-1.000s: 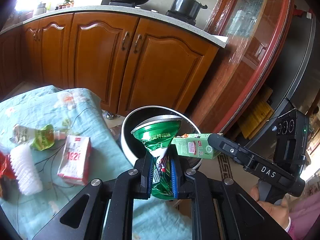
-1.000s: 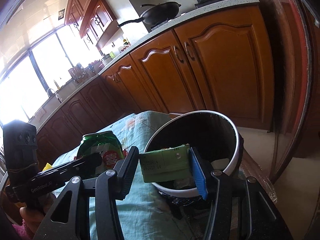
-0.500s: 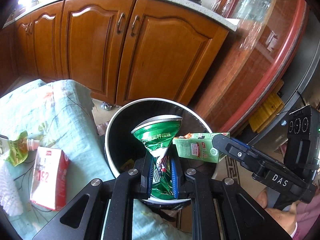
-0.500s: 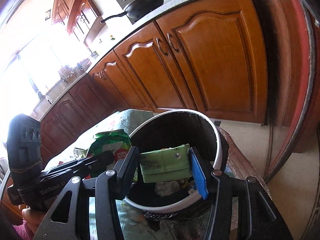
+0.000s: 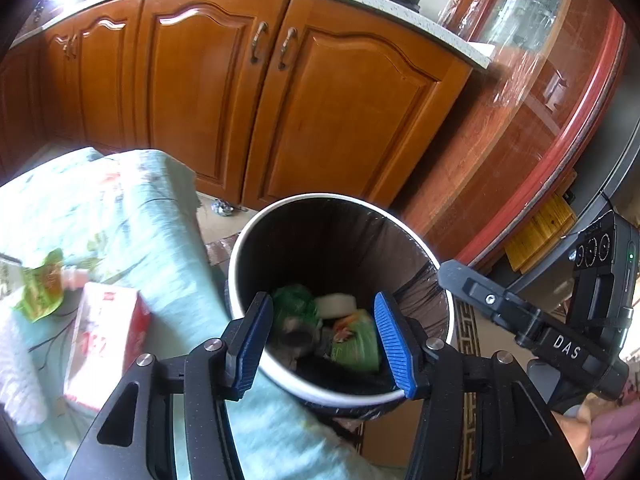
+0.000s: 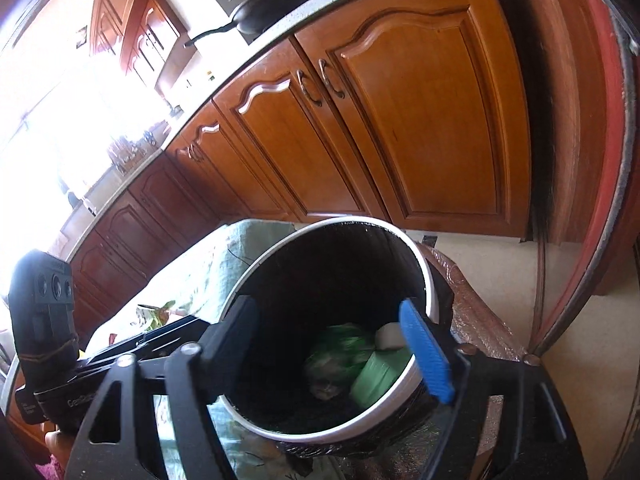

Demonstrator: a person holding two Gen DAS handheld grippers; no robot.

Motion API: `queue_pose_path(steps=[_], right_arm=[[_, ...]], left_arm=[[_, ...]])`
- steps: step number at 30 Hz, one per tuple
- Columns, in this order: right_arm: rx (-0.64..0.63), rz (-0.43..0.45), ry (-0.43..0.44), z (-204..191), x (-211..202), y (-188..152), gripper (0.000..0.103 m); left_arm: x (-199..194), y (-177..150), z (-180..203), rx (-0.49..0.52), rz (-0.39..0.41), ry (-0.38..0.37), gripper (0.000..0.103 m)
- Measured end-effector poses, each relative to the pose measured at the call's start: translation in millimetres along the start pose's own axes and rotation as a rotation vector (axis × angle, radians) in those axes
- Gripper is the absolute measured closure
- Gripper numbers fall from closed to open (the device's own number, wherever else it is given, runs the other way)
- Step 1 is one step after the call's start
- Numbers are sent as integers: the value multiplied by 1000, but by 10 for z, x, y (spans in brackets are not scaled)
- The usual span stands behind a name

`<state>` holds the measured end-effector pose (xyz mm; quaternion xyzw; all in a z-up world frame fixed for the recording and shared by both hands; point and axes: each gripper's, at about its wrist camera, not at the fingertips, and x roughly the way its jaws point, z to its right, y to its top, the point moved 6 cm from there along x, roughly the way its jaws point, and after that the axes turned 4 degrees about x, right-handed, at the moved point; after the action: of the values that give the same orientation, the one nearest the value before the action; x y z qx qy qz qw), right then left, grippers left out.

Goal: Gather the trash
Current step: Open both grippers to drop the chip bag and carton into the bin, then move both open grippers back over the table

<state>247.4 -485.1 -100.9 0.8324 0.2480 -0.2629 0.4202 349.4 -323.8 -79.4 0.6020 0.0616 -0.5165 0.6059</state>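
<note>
Left wrist view: the left gripper (image 5: pixel 324 336) hangs over the trash bin (image 5: pixel 256 236), its jaws just opened and empty; the green snack bag (image 5: pixel 294 306) and green carton (image 5: pixel 356 346) lie inside the bin. The right gripper (image 6: pixel 328 344) likewise has just spread its jaws, nothing between them. A red-and-white carton (image 5: pixel 106 340) lies on the cloth-covered table (image 5: pixel 168 248) beside the bin

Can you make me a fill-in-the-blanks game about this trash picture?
1. The green crumpled snack bag lies inside the round white-rimmed ____.
2. The left hand-held gripper has ____ ribbed pads.
3. The red-and-white paper carton lies on the light ____ floral tablecloth.
4. Both hand-held grippers, the right too, are ____.

Missing words: bin; blue; green; open
</note>
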Motion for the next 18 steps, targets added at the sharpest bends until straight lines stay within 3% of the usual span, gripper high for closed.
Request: queue_pose_path(steps=[6, 11, 18], right_arm=[[-19, 29, 18, -194, -134, -88, 16], [-30, 36, 52, -435, -197, -228, 11], [-71, -18, 97, -862, -106, -554, 9]], left_arm=[[-330, -244, -198, -40, 47, 34, 40], [-614, -515, -453, -97, 64, 59, 39], [-1037, -857, -880, -184, 86, 128, 36]])
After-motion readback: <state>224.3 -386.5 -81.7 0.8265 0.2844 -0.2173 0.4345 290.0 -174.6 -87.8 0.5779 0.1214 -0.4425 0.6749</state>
